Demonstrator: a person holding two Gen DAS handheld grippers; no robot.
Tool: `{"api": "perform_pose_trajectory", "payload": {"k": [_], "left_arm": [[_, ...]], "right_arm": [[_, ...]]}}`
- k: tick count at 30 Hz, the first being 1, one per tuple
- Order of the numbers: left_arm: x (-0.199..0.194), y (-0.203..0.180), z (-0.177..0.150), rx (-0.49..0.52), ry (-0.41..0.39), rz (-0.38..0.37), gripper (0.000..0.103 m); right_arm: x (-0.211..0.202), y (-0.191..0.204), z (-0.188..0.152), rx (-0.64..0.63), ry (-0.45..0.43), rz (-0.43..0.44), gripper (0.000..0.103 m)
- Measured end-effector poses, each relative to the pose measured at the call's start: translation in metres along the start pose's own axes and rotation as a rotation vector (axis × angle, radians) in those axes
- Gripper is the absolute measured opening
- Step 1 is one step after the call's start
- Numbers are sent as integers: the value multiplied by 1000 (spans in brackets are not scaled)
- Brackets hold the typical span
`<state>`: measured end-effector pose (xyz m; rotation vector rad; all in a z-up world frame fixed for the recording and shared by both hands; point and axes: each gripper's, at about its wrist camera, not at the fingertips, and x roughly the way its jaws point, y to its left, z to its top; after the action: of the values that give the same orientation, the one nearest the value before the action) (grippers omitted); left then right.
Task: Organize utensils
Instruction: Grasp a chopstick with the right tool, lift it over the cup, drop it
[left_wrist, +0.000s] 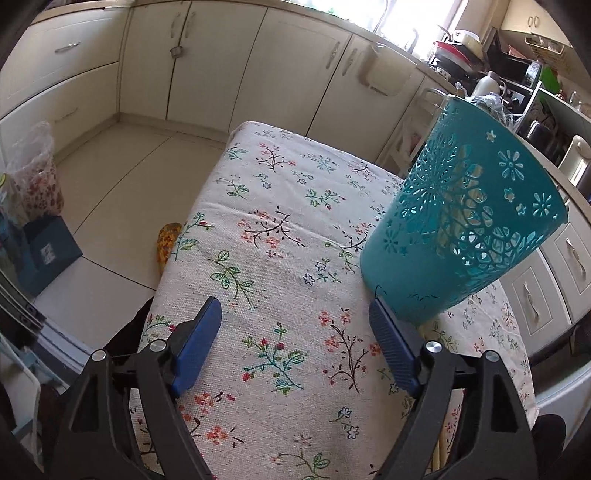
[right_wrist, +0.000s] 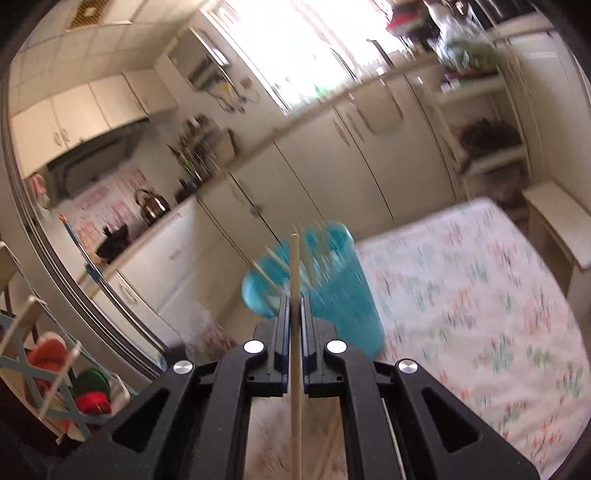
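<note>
A teal perforated plastic holder (left_wrist: 461, 225) stands on the floral tablecloth (left_wrist: 280, 240), just ahead and to the right of my left gripper (left_wrist: 295, 314). That gripper is open and empty, with its right pad close to the holder's base. In the right wrist view my right gripper (right_wrist: 294, 299) is shut on a long wooden chopstick (right_wrist: 294, 258) that points forward toward the holder (right_wrist: 332, 291). The holder has a few wooden sticks in it. This view is blurred by motion.
Cream kitchen cabinets (left_wrist: 221, 66) line the far wall. A counter with dishes and appliances (left_wrist: 517, 74) is at the right. Bags and a blue box (left_wrist: 48, 251) sit on the floor at the left. A rack with coloured items (right_wrist: 66, 369) is at the lower left of the right wrist view.
</note>
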<state>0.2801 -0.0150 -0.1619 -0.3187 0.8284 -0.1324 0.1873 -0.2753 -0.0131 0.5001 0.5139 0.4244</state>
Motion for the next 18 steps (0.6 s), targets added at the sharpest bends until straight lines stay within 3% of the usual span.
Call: {"api": "perform_pose_trajectory", "payload": {"k": [4, 9, 11, 14, 18], "left_arm": [[1, 0, 0, -6, 2, 3, 78], [3, 0, 0, -6, 9, 7, 78], [4, 0, 1, -9, 9, 5, 78], [4, 2, 1, -17, 6, 0, 78], [4, 3, 0, -24, 5, -5, 78]], "right_arm": [[17, 22, 45, -53, -127, 18, 6], [48, 38, 82, -117, -279, -51, 6], [62, 42, 87, -164, -341, -116, 6], [82, 40, 80, -204, -366, -189, 6], [99, 27, 61, -206, -312, -226, 6]]}}
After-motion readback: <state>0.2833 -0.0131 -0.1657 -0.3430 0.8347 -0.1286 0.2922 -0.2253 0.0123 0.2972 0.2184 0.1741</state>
